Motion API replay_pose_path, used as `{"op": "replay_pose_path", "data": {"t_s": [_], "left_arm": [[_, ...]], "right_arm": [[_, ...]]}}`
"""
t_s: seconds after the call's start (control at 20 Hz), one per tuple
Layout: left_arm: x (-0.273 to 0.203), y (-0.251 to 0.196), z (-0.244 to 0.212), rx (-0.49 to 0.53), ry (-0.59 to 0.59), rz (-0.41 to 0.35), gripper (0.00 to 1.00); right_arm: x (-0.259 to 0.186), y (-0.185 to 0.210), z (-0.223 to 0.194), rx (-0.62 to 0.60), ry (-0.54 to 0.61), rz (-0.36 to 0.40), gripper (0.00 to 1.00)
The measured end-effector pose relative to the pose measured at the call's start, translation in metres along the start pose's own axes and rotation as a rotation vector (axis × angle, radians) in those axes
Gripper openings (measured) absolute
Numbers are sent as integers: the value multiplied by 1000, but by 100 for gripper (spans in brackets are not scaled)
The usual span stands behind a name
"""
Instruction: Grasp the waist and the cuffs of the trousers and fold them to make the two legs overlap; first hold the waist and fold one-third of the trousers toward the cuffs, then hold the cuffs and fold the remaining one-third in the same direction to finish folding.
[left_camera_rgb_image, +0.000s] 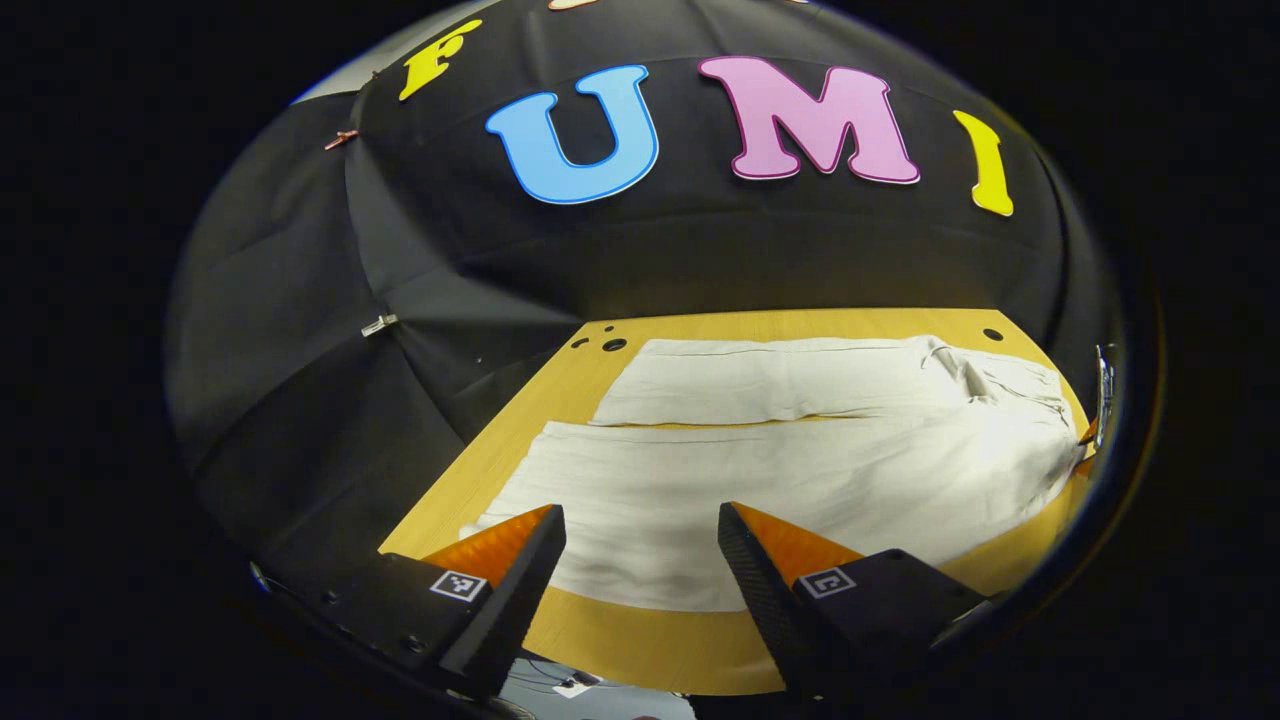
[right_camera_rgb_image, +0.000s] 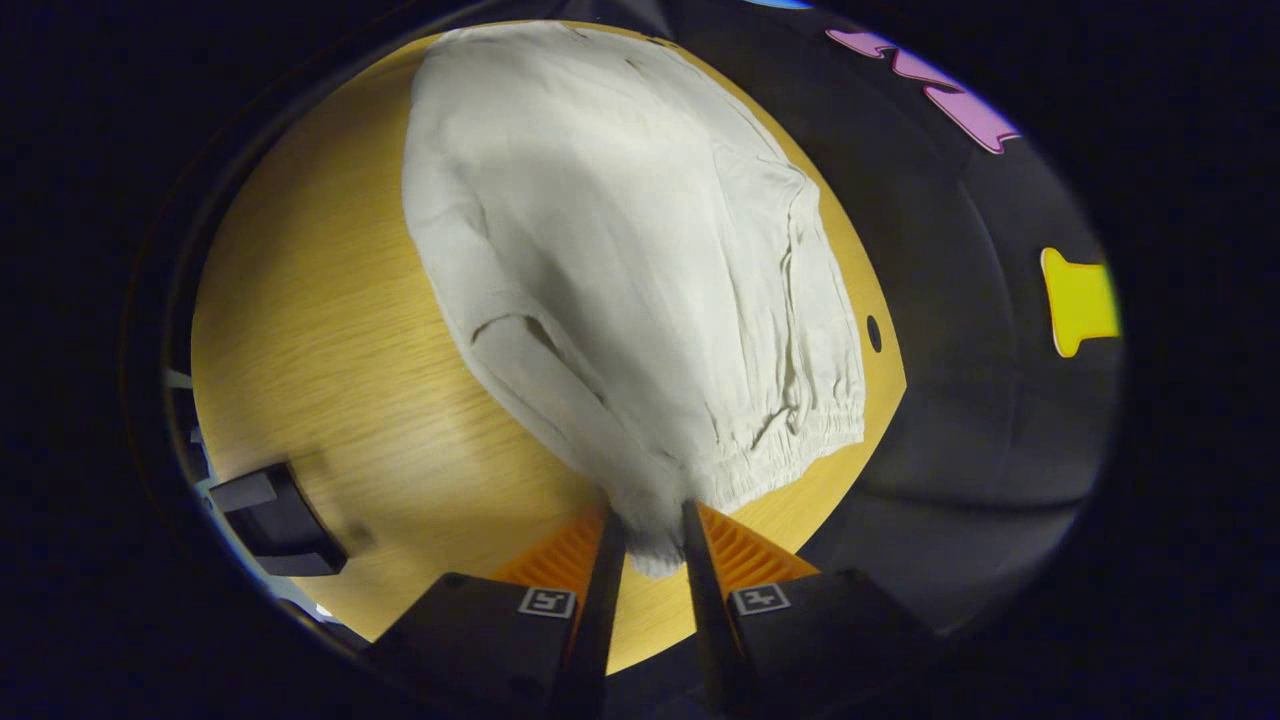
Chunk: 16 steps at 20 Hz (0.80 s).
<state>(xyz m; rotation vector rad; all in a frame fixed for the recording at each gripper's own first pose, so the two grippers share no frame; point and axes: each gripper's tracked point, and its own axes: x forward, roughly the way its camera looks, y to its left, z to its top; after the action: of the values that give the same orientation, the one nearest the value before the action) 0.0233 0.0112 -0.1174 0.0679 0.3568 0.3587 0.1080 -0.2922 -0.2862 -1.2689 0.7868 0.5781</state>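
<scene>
Off-white trousers (left_camera_rgb_image: 780, 450) lie flat on the wooden table (left_camera_rgb_image: 640, 640), both legs running leftward side by side and the waist at the right. My left gripper (left_camera_rgb_image: 640, 520) hovers open over the near leg's cuff end, with cloth showing between its fingers but not pinched. In the right gripper view the trousers (right_camera_rgb_image: 620, 260) spread away from me, the gathered elastic waist (right_camera_rgb_image: 800, 440) nearest. My right gripper (right_camera_rgb_image: 652, 520) is shut on the waist's near corner, a bunch of cloth pressed between both fingers.
The table (right_camera_rgb_image: 330, 330) has bare wood to the left of the trousers in the right gripper view. A dark block (right_camera_rgb_image: 270, 515) sits at its left edge. Small holes (left_camera_rgb_image: 612, 344) mark the far corners. Black cloth walls close in behind the table.
</scene>
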Motion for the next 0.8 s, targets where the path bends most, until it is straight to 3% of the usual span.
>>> {"op": "replay_pose_path", "data": {"t_s": [0.05,0.15,0.3,0.4,0.55,0.8], "left_arm": [[0,3,-2,-5,4,3,97],[1,9,-9,1,13,8,97],[5,24,-28,59,33,-10,97],[13,43,-44,177,63,-20,97],[29,93,-70,380,109,-6,96],[56,151,-135,542,288,-29,96]], "right_arm": [[0,-2,3,-20,7,-1,22],[0,-2,3,-31,18,5,27],[4,-1,5,-37,28,32,17],[-3,-2,3,-23,42,64,8],[-1,-2,4,-41,57,80,8],[-2,-2,4,-77,62,65,9]]}}
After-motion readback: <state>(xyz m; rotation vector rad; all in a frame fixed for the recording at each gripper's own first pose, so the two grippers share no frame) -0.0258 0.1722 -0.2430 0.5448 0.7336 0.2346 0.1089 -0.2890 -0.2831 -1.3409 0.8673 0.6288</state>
